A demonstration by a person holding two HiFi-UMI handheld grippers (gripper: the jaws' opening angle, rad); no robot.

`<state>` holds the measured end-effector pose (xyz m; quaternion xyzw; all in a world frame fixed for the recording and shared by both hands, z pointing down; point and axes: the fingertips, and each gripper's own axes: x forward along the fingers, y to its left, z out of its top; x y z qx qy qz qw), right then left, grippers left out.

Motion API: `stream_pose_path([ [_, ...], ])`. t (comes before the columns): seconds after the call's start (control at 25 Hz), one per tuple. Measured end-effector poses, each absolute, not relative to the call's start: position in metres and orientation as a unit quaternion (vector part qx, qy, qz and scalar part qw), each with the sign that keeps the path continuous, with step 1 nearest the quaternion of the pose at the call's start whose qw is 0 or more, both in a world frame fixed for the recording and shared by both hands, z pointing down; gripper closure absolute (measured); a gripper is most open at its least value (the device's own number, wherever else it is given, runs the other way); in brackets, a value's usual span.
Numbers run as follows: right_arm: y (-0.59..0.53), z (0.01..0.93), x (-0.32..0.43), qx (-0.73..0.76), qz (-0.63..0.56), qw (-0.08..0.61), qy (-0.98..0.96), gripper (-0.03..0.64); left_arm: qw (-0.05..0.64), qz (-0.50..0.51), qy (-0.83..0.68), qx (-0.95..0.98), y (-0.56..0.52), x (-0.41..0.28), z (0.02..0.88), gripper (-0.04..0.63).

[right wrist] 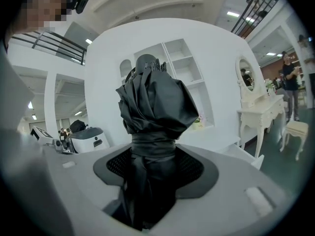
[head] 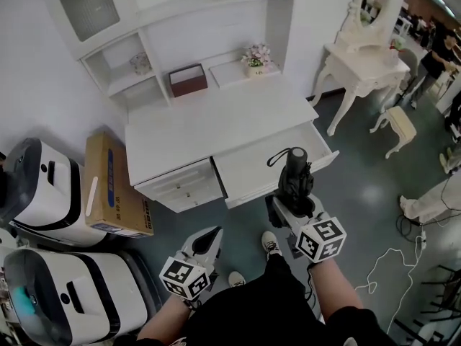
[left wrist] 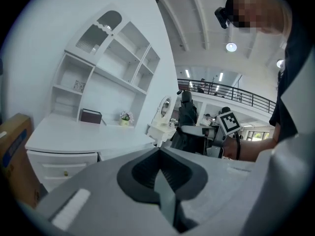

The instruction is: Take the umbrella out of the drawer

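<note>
Head view: at lower centre, the right tongs (head: pixel 292 206) hold a folded black umbrella (head: pixel 295 170) upright, over the front of the open drawer (head: pixel 252 166) of a white counter (head: pixel 216 117). The left tongs (head: pixel 211 240) sit lower left, apart from it.

Left gripper view: tongs pressed together, nothing between them; the umbrella stands right of centre.

Right gripper view: tongs clamped around the umbrella's strapped middle, at the frame's centre.
</note>
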<state>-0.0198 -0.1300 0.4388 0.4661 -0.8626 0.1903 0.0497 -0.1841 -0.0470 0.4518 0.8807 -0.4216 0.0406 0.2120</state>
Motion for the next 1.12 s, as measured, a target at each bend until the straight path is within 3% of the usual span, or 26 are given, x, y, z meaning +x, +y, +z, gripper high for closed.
stream_pose_path([
  [0.56, -0.025, 0.423, -0.023, 0.496, 0.213, 0.003, -0.842, 0.342, 0.219, 0.054, -0.376, 0.899, 0.013, -0.189, 0.454, 0.595],
  [1.12, 0.044, 0.415, 0.043, 0.479, 0.216, 0.009, -0.851, 0.341, 0.214, 0.037, -0.374, 0.902, 0.045, -0.106, 0.439, 0.595],
])
